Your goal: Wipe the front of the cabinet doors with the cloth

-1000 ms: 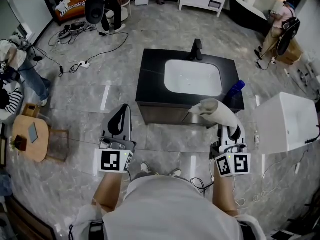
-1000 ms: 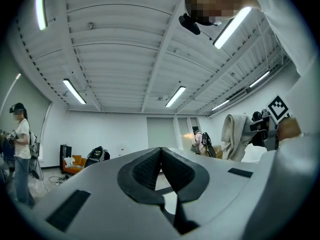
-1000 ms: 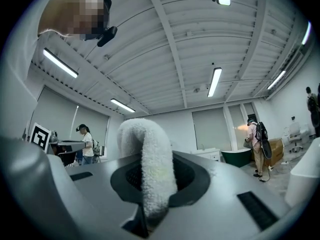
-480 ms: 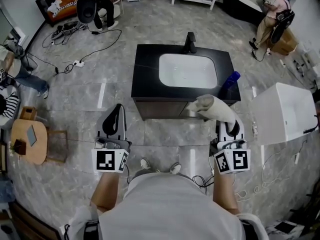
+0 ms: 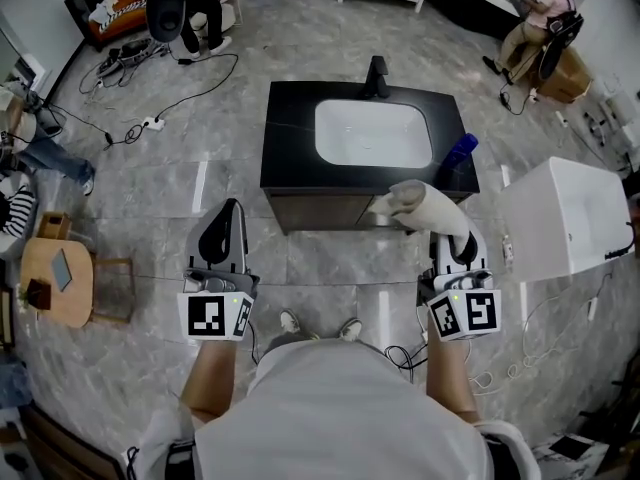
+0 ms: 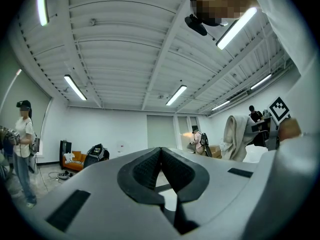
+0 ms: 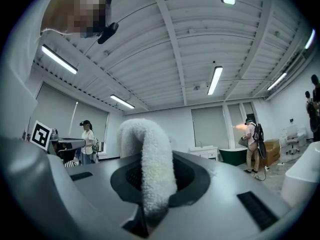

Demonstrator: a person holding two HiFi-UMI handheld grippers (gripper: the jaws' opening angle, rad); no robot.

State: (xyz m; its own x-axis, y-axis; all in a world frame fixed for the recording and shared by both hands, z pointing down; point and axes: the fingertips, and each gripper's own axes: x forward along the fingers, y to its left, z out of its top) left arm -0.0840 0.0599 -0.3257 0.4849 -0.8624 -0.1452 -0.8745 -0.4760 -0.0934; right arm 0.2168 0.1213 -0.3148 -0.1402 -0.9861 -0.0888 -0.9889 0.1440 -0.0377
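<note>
Your right tongs [image 5: 452, 240] are clamped on the cloth [image 5: 418, 204], which flops forward near the top right of the cabinet doors [image 5: 320, 211]. Your left tongs [image 5: 227, 218] are pinched together, empty. Heads up: that's a thin pinch, so dragging hard could pull it loose, or swing it into the blue bottle [image 5: 461, 154].
</note>
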